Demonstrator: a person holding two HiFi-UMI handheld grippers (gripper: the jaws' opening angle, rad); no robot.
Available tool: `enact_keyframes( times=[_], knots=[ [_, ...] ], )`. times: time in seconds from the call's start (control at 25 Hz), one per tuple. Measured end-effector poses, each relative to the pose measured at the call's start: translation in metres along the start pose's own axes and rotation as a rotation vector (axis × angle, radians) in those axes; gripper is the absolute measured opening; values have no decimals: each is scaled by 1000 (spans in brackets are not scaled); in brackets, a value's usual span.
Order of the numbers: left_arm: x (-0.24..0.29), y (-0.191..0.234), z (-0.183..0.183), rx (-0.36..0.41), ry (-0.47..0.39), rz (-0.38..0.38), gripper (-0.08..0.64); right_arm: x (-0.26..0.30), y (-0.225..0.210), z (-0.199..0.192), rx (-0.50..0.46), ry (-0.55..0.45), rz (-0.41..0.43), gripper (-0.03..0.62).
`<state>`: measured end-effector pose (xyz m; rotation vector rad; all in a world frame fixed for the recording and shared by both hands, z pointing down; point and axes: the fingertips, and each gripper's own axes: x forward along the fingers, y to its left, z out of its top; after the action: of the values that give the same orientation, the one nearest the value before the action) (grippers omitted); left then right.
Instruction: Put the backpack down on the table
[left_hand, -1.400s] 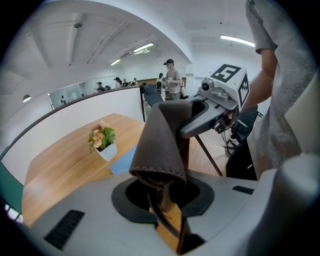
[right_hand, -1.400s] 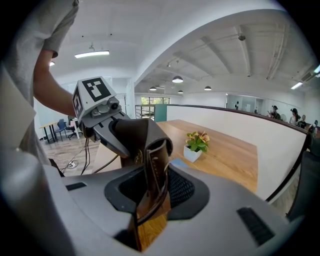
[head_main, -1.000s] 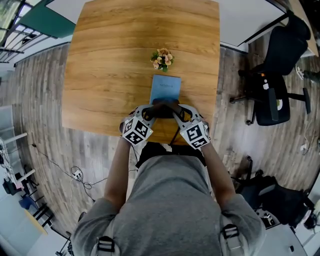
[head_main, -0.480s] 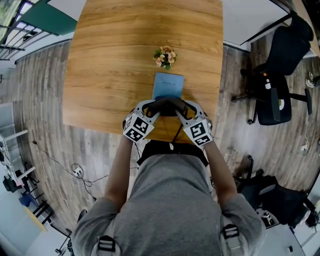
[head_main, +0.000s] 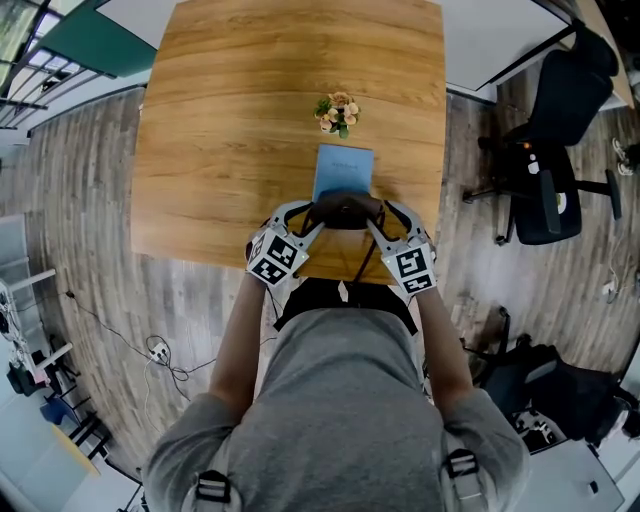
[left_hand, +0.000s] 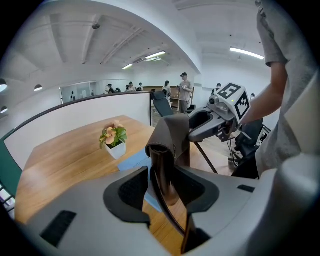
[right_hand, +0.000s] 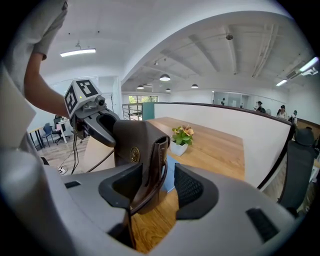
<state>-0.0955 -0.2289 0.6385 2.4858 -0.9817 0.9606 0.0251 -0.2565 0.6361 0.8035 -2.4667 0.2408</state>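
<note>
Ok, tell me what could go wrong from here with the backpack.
1. The left hand-held gripper and right hand-held gripper have just been opening. Their pads are off the backpack, which is still between them. Standing upright and unsupported, it may topple.
2. It sits close to the near edge of the table, so a nudge could send it off.
3. A strap runs between the left jaws, so pulling back might snag it and drag the backpack.

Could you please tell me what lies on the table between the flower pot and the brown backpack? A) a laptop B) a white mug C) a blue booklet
C: a blue booklet lies flat on the table, between the flower pot and the backpack.
</note>
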Motion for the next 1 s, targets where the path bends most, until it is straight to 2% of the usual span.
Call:
enact_keyframes(
  times=[0.24, 0.44, 0.68, 1.0],
  knots=[
    [-15, 1, -11, 1, -6, -11, 169, -16, -1, 0, 22, 11, -69, 192],
    [-24, 3, -8, -17, -51, -26, 95, -32, 2, -7, 11, 30, -113, 149],
    [-32, 2, -7, 12, -64, -45, 48, -48, 13, -6, 8, 26, -156, 10],
    [-41, -9, -7, 35, -83, -82, 25, -54, 27, -1, -1, 13, -191, 5]
  ],
)
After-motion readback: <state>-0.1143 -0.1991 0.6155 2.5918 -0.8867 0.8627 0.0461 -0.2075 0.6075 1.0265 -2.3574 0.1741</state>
